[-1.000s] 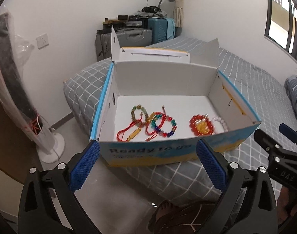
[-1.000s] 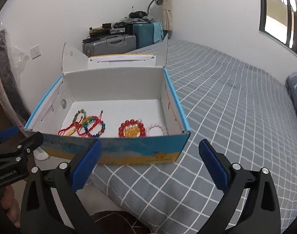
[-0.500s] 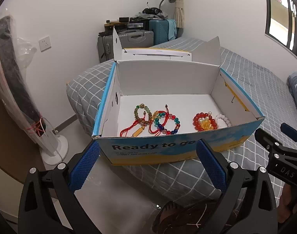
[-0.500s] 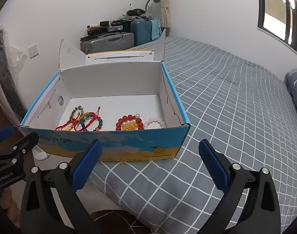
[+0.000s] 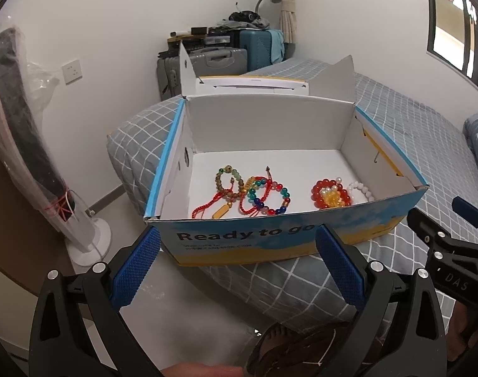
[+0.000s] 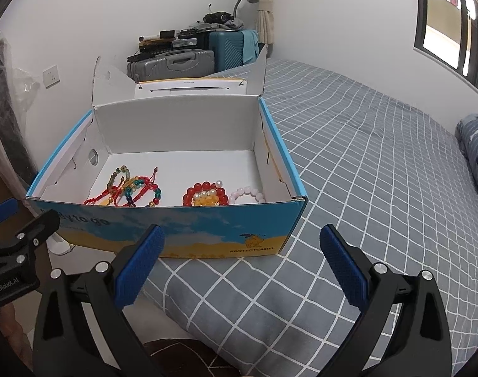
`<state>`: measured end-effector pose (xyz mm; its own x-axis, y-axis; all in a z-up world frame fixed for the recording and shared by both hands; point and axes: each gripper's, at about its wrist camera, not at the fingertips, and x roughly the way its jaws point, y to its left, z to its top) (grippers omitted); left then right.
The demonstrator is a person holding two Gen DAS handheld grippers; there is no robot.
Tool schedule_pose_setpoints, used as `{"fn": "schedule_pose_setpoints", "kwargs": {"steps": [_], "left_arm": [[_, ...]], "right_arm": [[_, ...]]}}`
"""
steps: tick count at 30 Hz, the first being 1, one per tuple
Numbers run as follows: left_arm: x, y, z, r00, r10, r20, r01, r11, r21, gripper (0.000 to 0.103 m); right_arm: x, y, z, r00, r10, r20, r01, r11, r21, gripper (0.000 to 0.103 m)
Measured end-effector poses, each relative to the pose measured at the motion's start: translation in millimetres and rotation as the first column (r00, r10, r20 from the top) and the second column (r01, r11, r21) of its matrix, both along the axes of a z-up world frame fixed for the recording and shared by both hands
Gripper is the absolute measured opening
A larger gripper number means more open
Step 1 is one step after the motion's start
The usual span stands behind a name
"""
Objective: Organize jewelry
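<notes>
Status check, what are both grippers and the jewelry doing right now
Left gripper and right gripper open, empty, short of the box. Bracelets lie on its floor. Near wall between grippers and bracelets.

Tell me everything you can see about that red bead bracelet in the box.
The red bead bracelet is a ring of round, glossy, translucent red-orange beads that look like glass or resin. It lies flat on the white floor of the open cardboard box, near the front wall, right of middle. Yellow beads and small pearly white ones sit bunched inside its ring. A white bead bracelet lies against its right side. Neither gripper touches it.
</notes>
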<state>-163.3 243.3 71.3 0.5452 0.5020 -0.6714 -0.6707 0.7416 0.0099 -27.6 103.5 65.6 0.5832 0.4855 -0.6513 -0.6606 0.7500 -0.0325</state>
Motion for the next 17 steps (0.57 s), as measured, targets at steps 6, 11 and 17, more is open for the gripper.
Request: {"fn": "schedule_pose_setpoints", "kwargs": {"steps": [6,11,17], "left_arm": [[-0.1,-0.1,-3.0,1.000,0.002,0.003,-0.002,1.000,-0.010,0.098],[-0.4,-0.6,-1.4,1.000,-0.012,0.002,0.012,1.000,-0.015,0.097],[-0.8,-0.2,-1.1,1.000,0.012,-0.001,-0.012,1.000,-0.007,0.097]], "right_arm": [[-1.1,-0.1,1.2,1.000,0.002,0.003,-0.002,1.000,-0.001,0.095],[-1.3,-0.3,1.4,1.000,0.001,0.002,-0.001,1.000,0.000,0.095],[-2.1,-1.7,2.5,1.000,0.003,0.001,-0.003,1.000,0.002,0.095]]}}
